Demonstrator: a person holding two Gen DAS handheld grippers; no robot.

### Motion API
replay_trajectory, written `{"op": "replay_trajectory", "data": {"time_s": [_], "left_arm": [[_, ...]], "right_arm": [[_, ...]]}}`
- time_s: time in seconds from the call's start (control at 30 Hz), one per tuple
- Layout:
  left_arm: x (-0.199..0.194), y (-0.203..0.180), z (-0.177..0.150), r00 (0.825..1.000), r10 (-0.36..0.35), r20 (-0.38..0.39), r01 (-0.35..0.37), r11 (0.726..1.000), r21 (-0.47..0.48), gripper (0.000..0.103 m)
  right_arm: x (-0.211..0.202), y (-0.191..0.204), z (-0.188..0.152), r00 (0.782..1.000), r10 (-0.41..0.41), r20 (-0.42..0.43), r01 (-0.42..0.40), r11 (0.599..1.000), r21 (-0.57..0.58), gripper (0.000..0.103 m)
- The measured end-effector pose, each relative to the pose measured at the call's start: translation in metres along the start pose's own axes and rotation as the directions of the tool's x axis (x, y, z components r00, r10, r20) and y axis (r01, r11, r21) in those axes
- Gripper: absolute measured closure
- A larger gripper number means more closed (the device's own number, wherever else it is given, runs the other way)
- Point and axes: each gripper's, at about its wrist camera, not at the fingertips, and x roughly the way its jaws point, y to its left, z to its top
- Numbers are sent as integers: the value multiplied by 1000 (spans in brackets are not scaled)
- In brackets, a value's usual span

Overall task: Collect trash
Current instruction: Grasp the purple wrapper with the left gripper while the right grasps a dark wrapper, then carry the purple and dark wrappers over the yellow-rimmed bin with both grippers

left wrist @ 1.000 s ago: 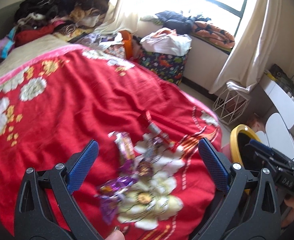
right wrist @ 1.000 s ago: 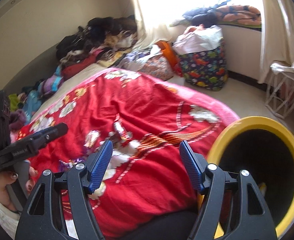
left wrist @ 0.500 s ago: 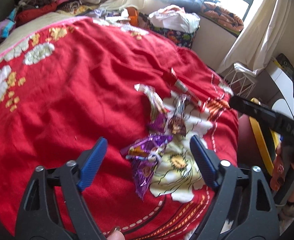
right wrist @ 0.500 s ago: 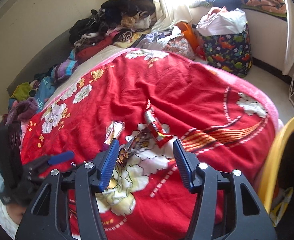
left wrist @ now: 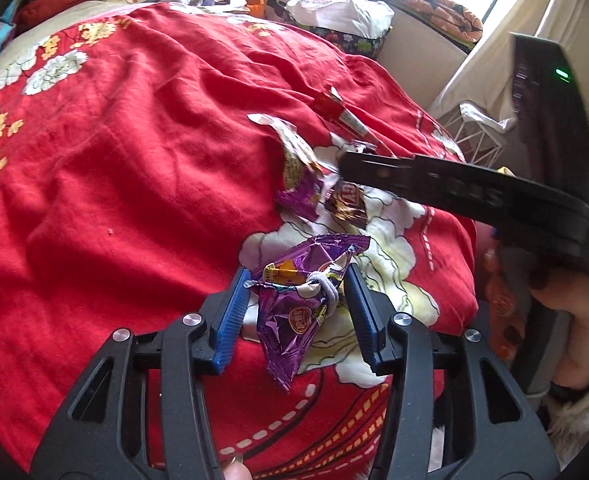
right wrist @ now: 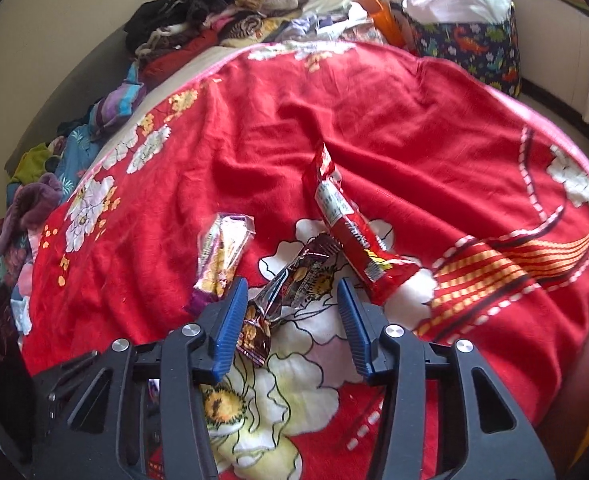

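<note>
The left gripper (left wrist: 298, 308) stands open, its blue pads on either side of a crumpled purple wrapper (left wrist: 300, 304) that lies on the red blanket (left wrist: 134, 160), a grey hair tie (left wrist: 326, 286) resting on it; whether the pads touch the foil I cannot tell. The right gripper (right wrist: 292, 322) is open too, a dark brown wrapper (right wrist: 290, 284) lying between its pads on the blanket's white flower; just left of that wrapper lies a clear-and-purple wrapper (right wrist: 220, 256); just right of it a long red wrapper (right wrist: 346, 228).
</note>
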Motion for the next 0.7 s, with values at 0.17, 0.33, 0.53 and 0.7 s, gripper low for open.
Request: {"op": "replay_trajectory", "data": {"time_s": [0.17, 0.33, 0.53, 0.7], "left_arm": [[2, -13, -2, 1000, -16, -5, 17, 999, 43, 66], [2, -21, -2, 1000, -22, -3, 22, 998, 66, 67], [-2, -29, 1, 999, -32, 9, 31, 996, 79, 67], [-9, -43, 8, 998, -52, 34, 48, 993, 106, 67]], "right_arm": [[13, -2, 2, 999, 25, -28, -24, 1000, 20, 82], [0, -4, -4, 999, 53, -7, -52, 998, 18, 87], [-43, -16, -10, 994, 73, 80, -75, 997, 24, 88], [-83, -27, -19, 985, 55, 165, -61, 998, 27, 88]]}}
